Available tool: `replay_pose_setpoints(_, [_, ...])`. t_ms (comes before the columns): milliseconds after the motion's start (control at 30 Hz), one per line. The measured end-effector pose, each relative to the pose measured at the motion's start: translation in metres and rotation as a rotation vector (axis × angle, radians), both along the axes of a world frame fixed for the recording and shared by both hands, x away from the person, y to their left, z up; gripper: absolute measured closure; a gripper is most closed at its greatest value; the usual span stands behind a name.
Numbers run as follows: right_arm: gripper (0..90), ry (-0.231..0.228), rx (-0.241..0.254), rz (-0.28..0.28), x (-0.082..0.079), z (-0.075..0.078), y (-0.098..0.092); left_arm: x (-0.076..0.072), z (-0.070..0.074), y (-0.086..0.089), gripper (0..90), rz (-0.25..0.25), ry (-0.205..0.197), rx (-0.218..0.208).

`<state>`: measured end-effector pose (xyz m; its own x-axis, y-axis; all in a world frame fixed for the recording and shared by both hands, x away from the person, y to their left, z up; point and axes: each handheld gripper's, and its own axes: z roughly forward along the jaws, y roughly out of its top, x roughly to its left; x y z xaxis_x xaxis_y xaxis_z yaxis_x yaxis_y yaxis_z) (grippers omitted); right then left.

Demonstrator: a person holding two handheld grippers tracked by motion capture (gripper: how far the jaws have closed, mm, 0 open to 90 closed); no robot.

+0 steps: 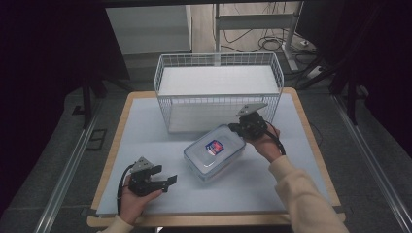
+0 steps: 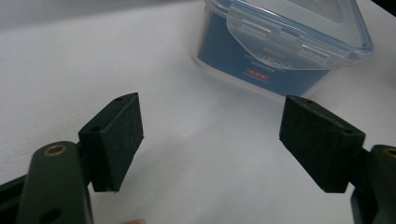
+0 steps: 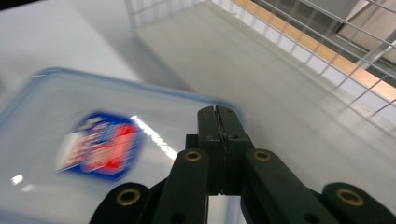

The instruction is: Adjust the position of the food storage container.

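At the left of the table we saw the left gripper (image 1: 167,182), matte black with a grey three-cornered plate on top, resting low in a hand over the pale blue-grey mat (image 1: 145,145). Its jaws stood wide apart with nothing between them; in the left gripper view its pads (image 2: 116,140) looked like blocky slabs of finely grained foam, and bare mat showed in the gap.

Toward the middle lay the plastic container (image 1: 214,151), a rounded-corner rectangular box of clear, glossy plastic with a blue-tinted rim, snap-down clasps on the lid and a red-and-blue label on top. It sat on the mat just in front of the wire basket (image 1: 167,68), a white grid of thin rods with a flat white floor.

At the right, the right gripper (image 1: 232,127) hovered at the container's far corner, jaws pressed flat together with nothing between them. In the right gripper view the label was smeared by blur and unreadable, and we could not tell whether the tips touched the lid. The print on the container's side in the left gripper view was also too small to read.
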<state>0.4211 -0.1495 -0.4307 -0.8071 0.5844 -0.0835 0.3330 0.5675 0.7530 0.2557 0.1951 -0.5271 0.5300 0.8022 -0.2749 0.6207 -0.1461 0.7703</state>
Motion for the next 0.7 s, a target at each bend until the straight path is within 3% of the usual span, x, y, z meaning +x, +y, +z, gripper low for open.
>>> replay_pose_setpoints(67, [90.0, 0.0, -0.018, -0.003, 0.02, -0.008, 0.003, 0.0, 0.0, 0.0, 21.3, -0.002, 0.001, 0.002])
replay_pose_setpoints(233, [90.0, -0.011, -0.012, -0.01, 0.036, -0.018, 0.008, 0.001, -0.001, 0.001, 21.3, -0.001, 0.003, 0.001])
replay_pose_setpoints(433, [90.0, -0.055, -0.043, 0.002, 0.043, -0.028, 0.016, 0.001, -0.001, 0.001, 21.4, -0.002, 0.005, 0.001])
replay_pose_setpoints(700, [90.0, -0.064, -0.07, 0.012, 0.052, -0.039, 0.021, 0.001, -0.002, 0.001, 21.4, -0.001, 0.005, 0.0])
